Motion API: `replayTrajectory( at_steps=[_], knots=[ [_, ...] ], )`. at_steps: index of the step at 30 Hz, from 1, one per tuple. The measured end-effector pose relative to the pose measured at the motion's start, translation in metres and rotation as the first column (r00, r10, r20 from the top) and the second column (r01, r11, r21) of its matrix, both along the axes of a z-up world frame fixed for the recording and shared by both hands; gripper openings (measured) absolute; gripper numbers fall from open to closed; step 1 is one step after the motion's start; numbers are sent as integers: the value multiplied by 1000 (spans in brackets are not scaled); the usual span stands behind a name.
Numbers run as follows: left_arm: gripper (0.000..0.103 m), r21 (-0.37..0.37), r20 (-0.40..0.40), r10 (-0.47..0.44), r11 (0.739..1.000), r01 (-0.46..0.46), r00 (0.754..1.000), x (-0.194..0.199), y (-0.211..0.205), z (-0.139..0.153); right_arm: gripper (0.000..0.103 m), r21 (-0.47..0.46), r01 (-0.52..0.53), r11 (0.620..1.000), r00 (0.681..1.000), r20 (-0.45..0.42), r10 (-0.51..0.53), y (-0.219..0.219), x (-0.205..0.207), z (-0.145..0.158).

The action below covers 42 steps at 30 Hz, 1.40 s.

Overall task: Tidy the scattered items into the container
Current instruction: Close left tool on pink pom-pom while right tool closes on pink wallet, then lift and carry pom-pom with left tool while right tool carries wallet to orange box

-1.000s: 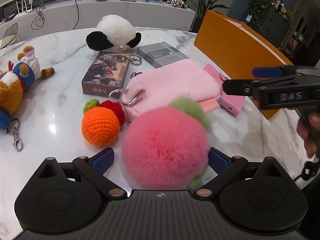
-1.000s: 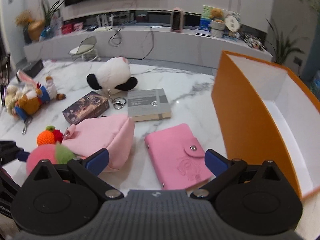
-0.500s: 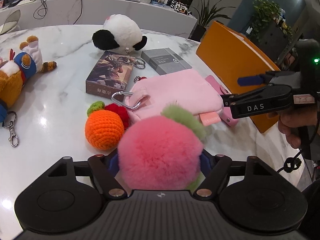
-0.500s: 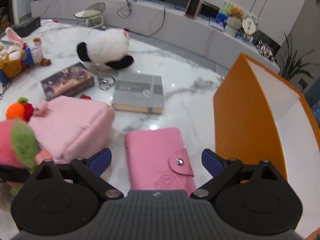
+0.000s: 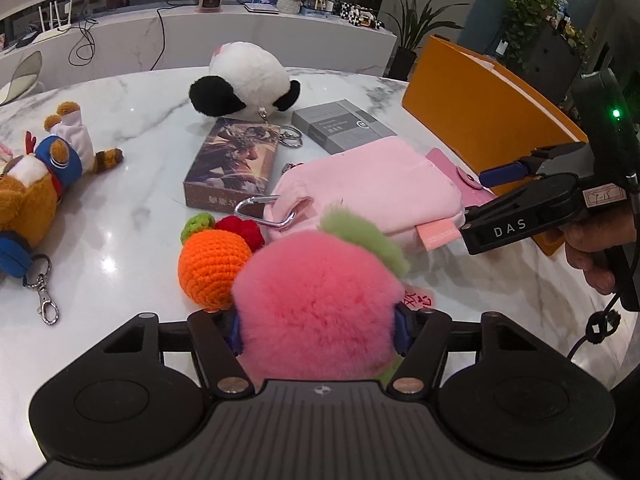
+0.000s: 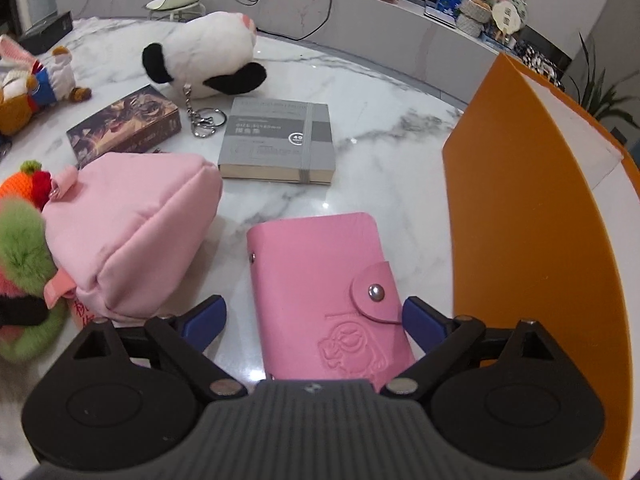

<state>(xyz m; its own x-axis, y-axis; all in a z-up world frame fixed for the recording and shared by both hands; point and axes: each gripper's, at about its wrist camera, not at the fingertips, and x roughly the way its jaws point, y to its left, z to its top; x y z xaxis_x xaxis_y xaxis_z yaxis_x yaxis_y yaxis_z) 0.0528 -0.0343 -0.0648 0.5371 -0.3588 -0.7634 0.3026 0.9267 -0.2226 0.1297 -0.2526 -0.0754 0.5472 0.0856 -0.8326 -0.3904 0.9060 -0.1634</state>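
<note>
1. While the left hand-held gripper has just been closing, its blue pads sink into the sides of the pink pompom at lower centre of the left view, so it grips that toy, probably to lift it first.
2. Spread wide with nothing pressed, the right hand-held gripper straddles the pink card wallet at lower centre of the right view; the pads stand clear of both edges, lined up, it seems, for the next pick.
3. Standing at the right edge of the marble tabletop, the orange box sits just beside the wallet, a short carry away; I see nothing inside it, though only part of its inside shows.
4. Counted across the tabletop: one pompom, one wallet, one pink pouch, one grey notebook, one dark card box, one panda plush, one crocheted orange, one bear plush.
</note>
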Motion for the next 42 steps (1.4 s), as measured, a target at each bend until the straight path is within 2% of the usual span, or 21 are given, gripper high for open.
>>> replayTrajectory(
  at_steps=[8,17,20,22,25,31,42],
  knots=[
    [76,-25,3,10,1000,-10,1000,3,5,-1,103,73,38,997,999,-17,-37,-8,11,-5],
    [80,-32,16,9,999,-8,1000,4,5,-2,102,131,71,989,995,-84,-60,-11,18,-7],
    [80,-43,8,19,999,-19,1000,5,6,-2,97,124,65,990,994,-94,-54,-9,16,-5],
    [74,-46,2,18,999,-18,1000,5,6,-1,85,130,62,990,995,-89,-51,-9,14,-1],
    [66,-46,-2,16,999,-16,1000,5,6,-1,85,120,56,991,994,-98,-44,-8,13,0],
    [57,-70,3,3,998,-3,1000,5,8,2,84,117,48,992,993,-109,-35,-7,9,4],
    [55,-99,28,-12,995,15,1000,0,6,16,83,169,50,984,998,-55,-41,-12,0,34]
  ],
)
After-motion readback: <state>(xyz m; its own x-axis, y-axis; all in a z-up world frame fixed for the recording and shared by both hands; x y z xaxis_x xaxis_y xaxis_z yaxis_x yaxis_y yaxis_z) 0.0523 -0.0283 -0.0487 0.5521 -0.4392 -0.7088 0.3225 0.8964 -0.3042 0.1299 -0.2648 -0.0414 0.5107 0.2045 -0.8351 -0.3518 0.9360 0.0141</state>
